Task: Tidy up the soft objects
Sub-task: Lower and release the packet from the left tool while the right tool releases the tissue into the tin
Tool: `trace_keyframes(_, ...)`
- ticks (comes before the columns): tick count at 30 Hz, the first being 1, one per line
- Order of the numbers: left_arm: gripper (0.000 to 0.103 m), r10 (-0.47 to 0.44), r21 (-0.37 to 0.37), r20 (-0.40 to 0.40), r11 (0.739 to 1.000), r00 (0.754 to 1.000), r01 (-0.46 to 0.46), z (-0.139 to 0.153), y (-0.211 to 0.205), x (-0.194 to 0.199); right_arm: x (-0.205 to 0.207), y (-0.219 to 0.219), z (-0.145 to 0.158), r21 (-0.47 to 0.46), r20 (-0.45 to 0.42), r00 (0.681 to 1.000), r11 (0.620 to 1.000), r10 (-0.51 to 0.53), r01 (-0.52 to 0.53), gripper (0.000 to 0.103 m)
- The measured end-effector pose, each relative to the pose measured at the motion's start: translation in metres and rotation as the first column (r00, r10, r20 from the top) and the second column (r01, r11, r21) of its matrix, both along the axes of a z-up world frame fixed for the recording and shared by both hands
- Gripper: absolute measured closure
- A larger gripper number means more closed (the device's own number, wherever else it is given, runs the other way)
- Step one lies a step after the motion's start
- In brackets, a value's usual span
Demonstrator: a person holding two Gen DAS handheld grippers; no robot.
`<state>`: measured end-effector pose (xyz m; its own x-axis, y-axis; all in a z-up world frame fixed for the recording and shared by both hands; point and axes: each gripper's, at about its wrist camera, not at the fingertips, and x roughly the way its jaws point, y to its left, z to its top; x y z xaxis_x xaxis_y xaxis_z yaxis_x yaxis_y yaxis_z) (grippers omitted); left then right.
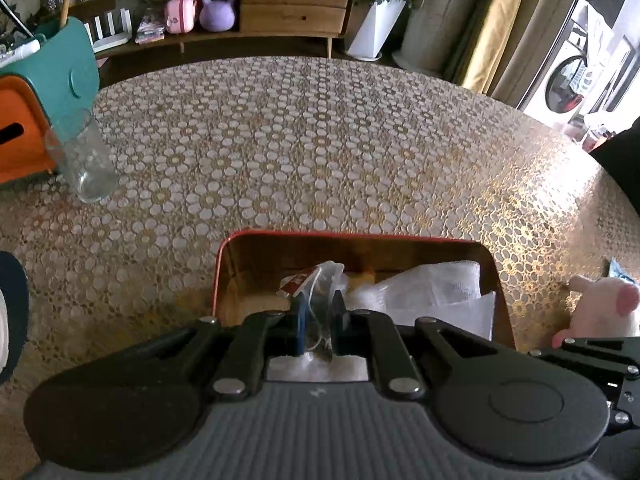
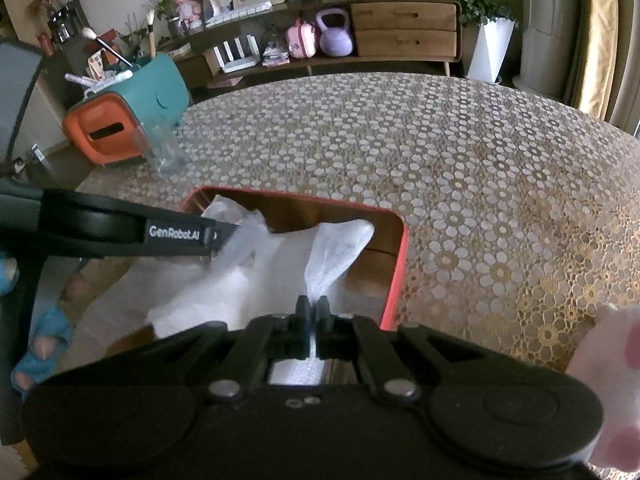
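Note:
A red-rimmed box (image 1: 218, 276) with a brown inside sits on the lace-covered table, also seen as the red box (image 2: 400, 264) in the right wrist view. My left gripper (image 1: 320, 308) is shut on a clear plastic wrapper (image 1: 320, 280) with a red label, held over the box. White bubble wrap (image 1: 432, 284) lies in the box beside it. My right gripper (image 2: 313, 304) is shut on a pinched corner of the white bubble wrap (image 2: 340, 248). The left gripper's arm (image 2: 120, 232) crosses the left of that view. A pink plush toy (image 1: 600, 308) sits right of the box.
A clear glass (image 1: 84, 160) stands at the table's left by a teal and orange organiser (image 1: 44, 92). The pink plush (image 2: 608, 364) is close to my right gripper. A wooden sideboard (image 1: 292, 4) and white planter (image 1: 376, 28) stand beyond the table's far edge.

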<state>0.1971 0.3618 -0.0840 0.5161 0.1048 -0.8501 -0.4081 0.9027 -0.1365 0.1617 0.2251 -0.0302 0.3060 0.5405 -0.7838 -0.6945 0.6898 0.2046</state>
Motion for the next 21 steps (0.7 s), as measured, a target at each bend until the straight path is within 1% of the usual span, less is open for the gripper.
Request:
trace_keyframes(2, 0.092, 0.004, -0.006, 0.000, 1.000, 1.000, -0.004, -0.003, 0.000, 0.000, 0.000, -0.001, -0.003, -0.002, -0.002, 1.000, 1.000, 0.000, 0.000, 0.101)
trace_keyframes(5, 0.092, 0.009, 0.007, -0.006, 1.000, 1.000, -0.009, -0.007, -0.001, 0.001, -0.002, -0.002, -0.005, -0.005, 0.013, 1.000, 1.000, 0.012, -0.012, 0.098)
trace_keyframes(8, 0.092, 0.022, 0.005, 0.002, 1.000, 1.000, -0.022, -0.004, -0.001, 0.001, -0.003, -0.002, -0.003, -0.001, 0.018, 1.000, 1.000, 0.024, -0.024, 0.091)
trace_keyframes(9, 0.092, 0.026, 0.008, 0.005, 1.000, 1.000, -0.026, -0.002, -0.001, 0.000, -0.003, -0.003, -0.001, 0.001, 0.019, 0.999, 1.000, 0.030, -0.030, 0.086)
trace_keyframes(12, 0.092, 0.027, 0.021, 0.010, 0.999, 1.000, -0.027, 0.002, -0.002, -0.003, -0.004, -0.006, 0.005, 0.018, 0.019, 0.999, 0.999, 0.042, -0.042, 0.083)
trace_keyframes(15, 0.090, 0.046, 0.047, 0.020, 0.998, 0.999, -0.047, 0.011, -0.004, -0.007, -0.008, -0.010, 0.011, 0.031, 0.023, 0.999, 0.998, 0.047, -0.048, 0.075)
trace_keyframes(17, 0.088, 0.058, 0.049, 0.029, 0.997, 0.998, -0.060, 0.017, -0.005, -0.011, -0.012, -0.014, 0.016, 0.035, 0.036, 0.998, 0.998, 0.049, -0.050, 0.073)
trace_keyframes(20, 0.078, 0.065, 0.053, 0.044, 0.996, 0.997, -0.067, 0.027, -0.008, -0.017, -0.017, -0.020, 0.024, 0.046, 0.049, 0.997, 0.997, 0.052, -0.054, 0.071)
trace_keyframes(21, 0.074, 0.065, 0.057, 0.050, 0.996, 0.997, -0.067, 0.030, -0.010, -0.018, -0.019, -0.023, 0.027, 0.047, 0.055, 0.997, 0.998, 0.050, -0.053, 0.070)
